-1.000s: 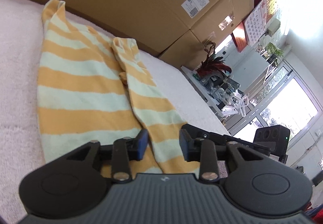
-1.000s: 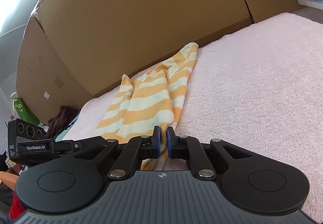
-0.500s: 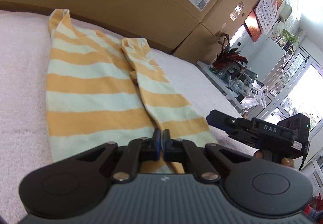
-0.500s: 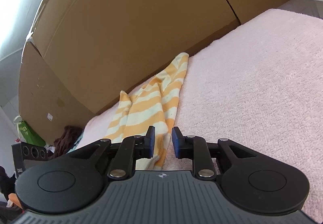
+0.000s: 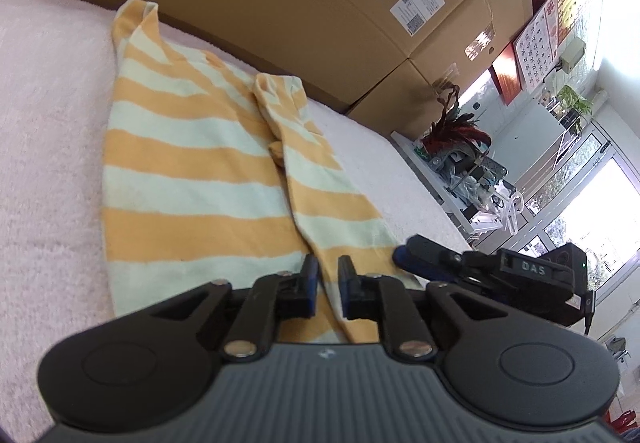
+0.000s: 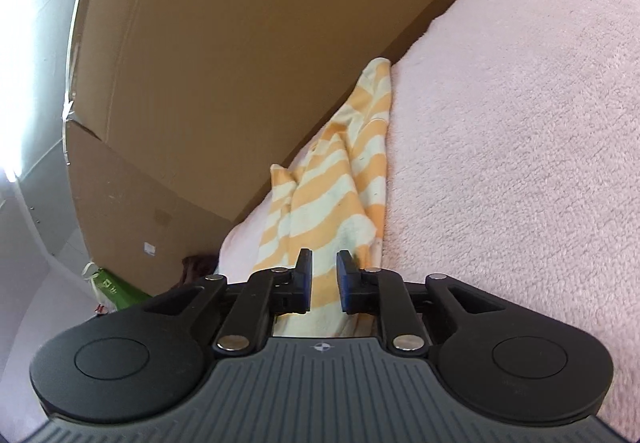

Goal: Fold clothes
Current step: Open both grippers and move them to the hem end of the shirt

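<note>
An orange and pale green striped shirt [image 5: 192, 171] lies flat on a pink fleecy surface [image 5: 44, 147], its right side folded over the middle. My left gripper [image 5: 328, 285] sits over the shirt's near hem, jaws slightly apart, nothing held. In the left wrist view my right gripper [image 5: 404, 255] shows at the shirt's right hem corner. In the right wrist view the shirt [image 6: 336, 187] stretches away from my right gripper [image 6: 323, 279], which is a little open above the hem, empty.
Large cardboard boxes [image 5: 320, 3] stand along the far edge of the surface [image 6: 520, 123]. A side table with a red plant [image 5: 452, 131] and clutter is to the right, by windows. A green bag [image 6: 112, 287] lies at the left.
My left gripper shut at the hem and has now opened a little. My right gripper went from shut to slightly open and tilted. The shirt's folded edge lies flatter.
</note>
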Demonstrator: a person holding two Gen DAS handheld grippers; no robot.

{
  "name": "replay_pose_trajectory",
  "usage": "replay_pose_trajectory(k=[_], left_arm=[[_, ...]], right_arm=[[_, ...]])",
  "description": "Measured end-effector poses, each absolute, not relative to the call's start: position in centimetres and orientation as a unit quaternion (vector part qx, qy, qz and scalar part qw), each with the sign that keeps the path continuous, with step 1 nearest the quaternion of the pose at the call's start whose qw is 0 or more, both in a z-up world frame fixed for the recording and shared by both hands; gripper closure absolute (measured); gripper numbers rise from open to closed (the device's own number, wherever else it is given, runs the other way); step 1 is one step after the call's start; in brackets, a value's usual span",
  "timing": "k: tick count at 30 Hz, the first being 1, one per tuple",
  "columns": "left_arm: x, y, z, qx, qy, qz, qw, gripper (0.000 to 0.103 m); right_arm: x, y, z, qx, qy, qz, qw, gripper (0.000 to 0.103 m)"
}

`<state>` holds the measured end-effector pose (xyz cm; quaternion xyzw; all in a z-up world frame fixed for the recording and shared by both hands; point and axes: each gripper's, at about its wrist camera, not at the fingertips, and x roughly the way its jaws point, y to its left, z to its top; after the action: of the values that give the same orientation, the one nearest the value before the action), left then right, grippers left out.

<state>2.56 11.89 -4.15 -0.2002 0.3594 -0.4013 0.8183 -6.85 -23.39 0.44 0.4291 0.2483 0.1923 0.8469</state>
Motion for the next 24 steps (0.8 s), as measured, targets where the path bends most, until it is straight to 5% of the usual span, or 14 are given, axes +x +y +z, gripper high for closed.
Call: replay_pose_trajectory(k=[3, 6, 9, 11, 17, 21, 24], left_arm=[[2.7, 12.0, -4.2, -0.207, 0.360, -0.404, 0.815, 0.085], [2.7, 12.0, -4.2, -0.209, 0.359, -0.406, 0.814, 0.082], [2.5, 12.1, -4.0, -0.208, 0.352, -0.400, 0.820, 0.080], [2.2, 12.3, -3.8, -0.207, 0.341, -0.392, 0.829, 0.063], [1.4, 12.6, -3.1, -0.199, 0.312, -0.372, 0.851, 0.054], [-0.3, 12.5, -2.1, -0.171, 0.290, -0.388, 0.858, 0.055], [-2.3, 11.9, -1.4, -0.134, 0.277, -0.418, 0.855, 0.054]], right_arm=[[-8.5, -23.3, 0.4, 0.413, 0.264, 0.222, 0.843, 0.082], [-10.0, -22.8, 0.4, 0.377, 0.269, 0.228, 0.856, 0.092], [-11.2, -22.4, 0.8, 0.355, 0.262, 0.239, 0.865, 0.084], [-11.6, -21.8, 1.0, 0.348, 0.259, 0.276, 0.858, 0.084], [-13.1, -19.9, 0.8, 0.303, 0.293, 0.281, 0.862, 0.089], [-14.4, -20.4, 1.0, 0.306, 0.278, 0.293, 0.862, 0.074], [-15.7, -19.8, 0.7, 0.277, 0.246, 0.293, 0.882, 0.073]])
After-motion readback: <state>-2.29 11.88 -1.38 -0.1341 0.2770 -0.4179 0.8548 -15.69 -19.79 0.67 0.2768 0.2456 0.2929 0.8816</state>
